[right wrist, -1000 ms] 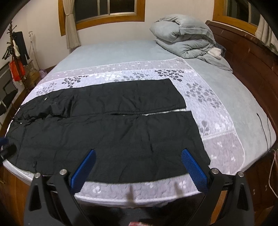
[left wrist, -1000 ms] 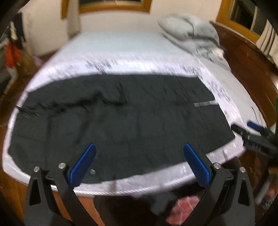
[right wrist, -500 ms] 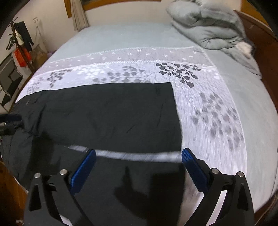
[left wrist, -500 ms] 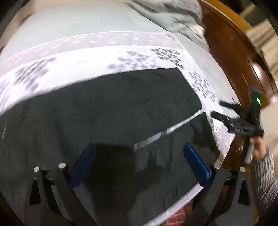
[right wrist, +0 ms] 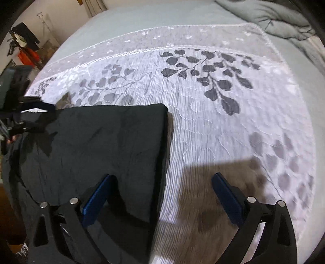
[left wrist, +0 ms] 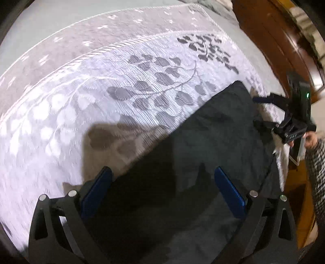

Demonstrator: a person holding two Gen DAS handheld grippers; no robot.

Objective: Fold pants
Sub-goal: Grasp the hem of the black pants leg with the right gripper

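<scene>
While both claws gape, black pants [right wrist: 105,146] lie flat on the bed [right wrist: 223,126].
Left claw [left wrist: 162,195] hangs low over the dark cloth, holding nothing; right claw [right wrist: 160,199] straddles the pants' edge, likewise holding nothing.

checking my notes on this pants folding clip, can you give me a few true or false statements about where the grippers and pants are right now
1. The left gripper is open. True.
2. The right gripper is clamped shut on the black pants. False: it is open, with the pants' edge and the bedspread between its fingers.
3. The pants lie on a bedspread with a leaf pattern. True.
4. The pants are white. False: they are black.
5. A grey duvet is bunched at the far end of the bed. True.
</scene>
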